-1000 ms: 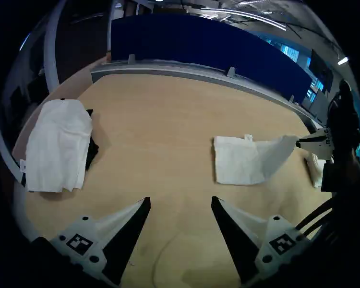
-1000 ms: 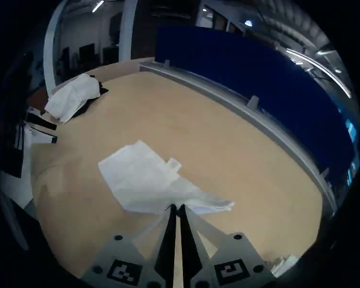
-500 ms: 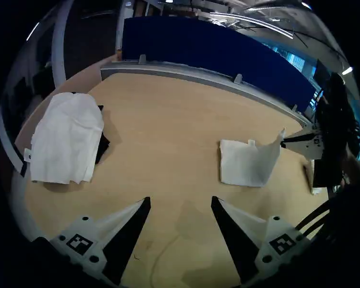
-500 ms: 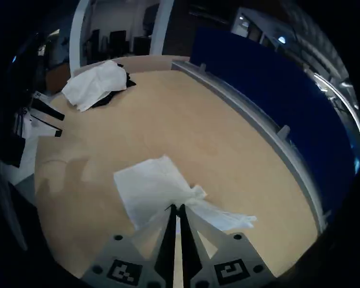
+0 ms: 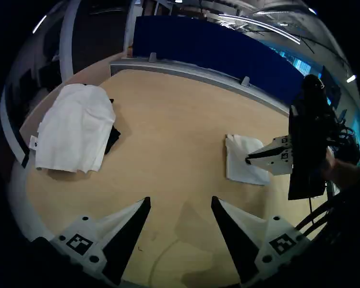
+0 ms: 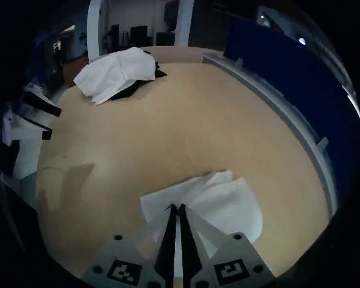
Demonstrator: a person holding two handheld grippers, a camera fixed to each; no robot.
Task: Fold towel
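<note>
A small white towel (image 5: pixel 242 161) lies folded on the wooden table (image 5: pixel 170 125), right of the middle. In the left gripper view my right gripper (image 5: pixel 249 159) reaches over the towel from the right, with a hand behind it. My right gripper (image 6: pixel 176 207) is shut on the towel (image 6: pixel 218 201) at its near edge, and the carried layer lies doubled over the rest. Low over the table's near side, well short of the towel, my left gripper (image 5: pixel 180 199) stands open with nothing between its fingers. It also appears at the left edge of the right gripper view as the left gripper (image 6: pixel 38 115).
A pile of white cloth (image 5: pixel 74 127) over a dark item lies at the table's far left, and shows as the cloth pile (image 6: pixel 115 72) in the right gripper view. A blue partition (image 5: pixel 218 48) with a grey rail runs along the back edge. Bare wood separates the pile from the towel.
My right gripper has carried the pinched towel corner across the towel toward the left, so the spread flap now lies folded over. The left gripper stayed open.
</note>
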